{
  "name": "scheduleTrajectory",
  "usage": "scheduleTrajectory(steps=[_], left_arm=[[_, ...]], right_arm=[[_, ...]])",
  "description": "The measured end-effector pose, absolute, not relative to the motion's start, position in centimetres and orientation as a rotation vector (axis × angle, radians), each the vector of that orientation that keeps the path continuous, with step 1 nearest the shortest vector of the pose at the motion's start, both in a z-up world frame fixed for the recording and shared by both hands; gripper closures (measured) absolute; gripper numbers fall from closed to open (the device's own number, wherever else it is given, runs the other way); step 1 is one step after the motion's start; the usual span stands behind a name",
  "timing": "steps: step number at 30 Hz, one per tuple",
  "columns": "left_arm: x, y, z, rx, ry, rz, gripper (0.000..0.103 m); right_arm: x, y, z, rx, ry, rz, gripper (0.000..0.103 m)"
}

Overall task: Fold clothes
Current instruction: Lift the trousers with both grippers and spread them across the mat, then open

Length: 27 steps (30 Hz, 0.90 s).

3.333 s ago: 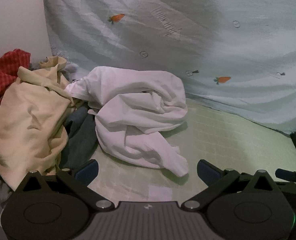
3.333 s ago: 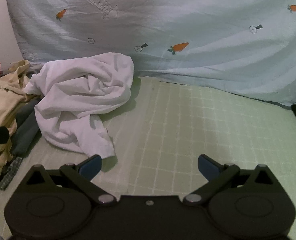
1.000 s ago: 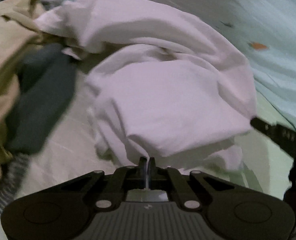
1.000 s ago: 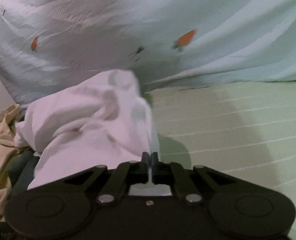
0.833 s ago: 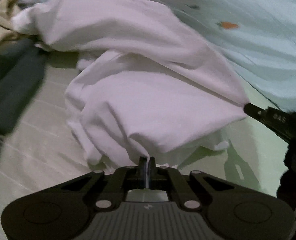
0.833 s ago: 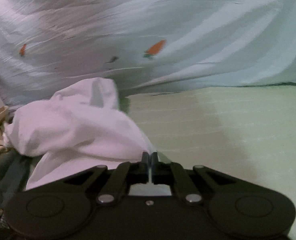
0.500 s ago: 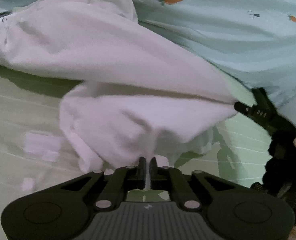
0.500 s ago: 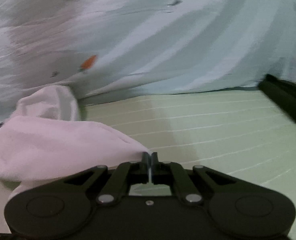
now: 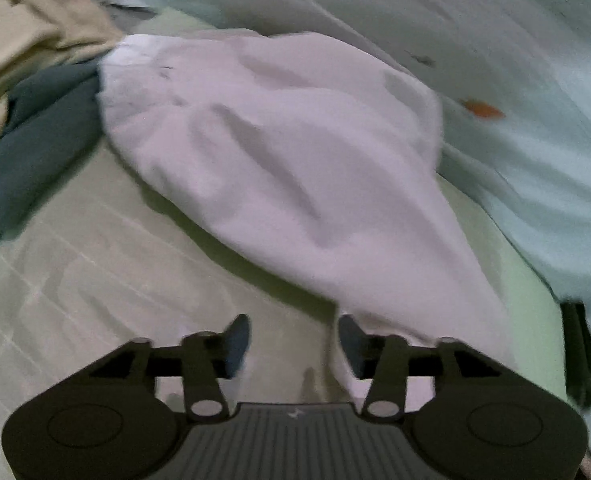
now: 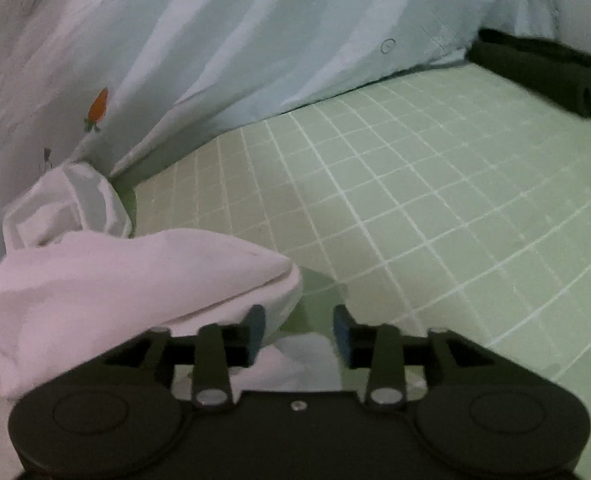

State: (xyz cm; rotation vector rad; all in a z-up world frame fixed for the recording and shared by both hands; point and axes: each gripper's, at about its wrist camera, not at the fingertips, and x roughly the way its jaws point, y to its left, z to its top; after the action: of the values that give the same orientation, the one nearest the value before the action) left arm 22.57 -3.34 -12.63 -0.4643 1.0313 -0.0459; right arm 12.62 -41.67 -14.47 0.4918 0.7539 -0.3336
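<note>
A white garment (image 9: 295, 168) lies spread and rumpled on the pale green checked sheet (image 9: 107, 280), running from far left toward the near right. My left gripper (image 9: 293, 340) is open just in front of its near edge; the cloth touches the right finger (image 9: 351, 344). In the right wrist view the same white garment (image 10: 127, 280) is bunched at the left. My right gripper (image 10: 299, 328) is open beside it, with a fold of cloth against the left finger (image 10: 255, 328) and some cloth under the jaws.
A light blue carrot-print cover (image 10: 255, 40) is heaped along the back. A beige garment (image 9: 35, 36) and a dark grey one (image 9: 31, 148) lie at the far left. A folded black garment (image 10: 543, 68) sits at the far right on the green sheet (image 10: 415, 200).
Both grippers were shut on the white garment and dragged it out of the pile to the right. Now both have opened and the garment lies released on the sheet.
</note>
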Motion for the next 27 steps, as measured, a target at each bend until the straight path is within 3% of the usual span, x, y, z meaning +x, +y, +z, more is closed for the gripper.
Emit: scheduleTrajectory(steps=[5, 10, 18, 20, 21, 22, 24, 26, 27], left_arm=[[26.0, -0.9, -13.5, -0.496, 1.044, -0.013, 0.035], [29.1, 0.6, -15.4, -0.560, 1.054, -0.019, 0.027], [31.5, 0.9, -17.9, -0.607, 1.092, -0.015, 0.028], [31.6, 0.9, -18.2, -0.627, 1.082, -0.004, 0.031], [31.6, 0.8, -18.2, -0.631, 1.075, -0.006, 0.039], [31.6, 0.7, -18.3, -0.635, 1.077, -0.008, 0.044], [31.7, 0.4, -18.4, -0.638, 1.082, -0.006, 0.063], [31.7, 0.0, -18.1, -0.616, 1.085, 0.006, 0.072], [31.5, -0.3, -17.8, -0.599, 1.083, 0.015, 0.078]], right_arm=[[13.3, -40.7, -14.9, 0.495, 0.754, -0.329, 0.024], [14.5, -40.4, -15.7, 0.490, 0.787, -0.345, 0.021], [15.8, -39.8, -15.9, 0.416, 0.812, -0.318, 0.019], [15.7, -39.7, -15.6, 0.387, 0.803, -0.307, 0.026], [15.7, -39.7, -15.5, 0.373, 0.798, -0.301, 0.033], [15.7, -39.6, -15.3, 0.359, 0.793, -0.295, 0.045], [15.7, -39.5, -15.0, 0.330, 0.784, -0.284, 0.059], [15.7, -39.4, -14.8, 0.302, 0.774, -0.272, 0.083], [15.7, -39.4, -14.6, 0.288, 0.770, -0.266, 0.086]])
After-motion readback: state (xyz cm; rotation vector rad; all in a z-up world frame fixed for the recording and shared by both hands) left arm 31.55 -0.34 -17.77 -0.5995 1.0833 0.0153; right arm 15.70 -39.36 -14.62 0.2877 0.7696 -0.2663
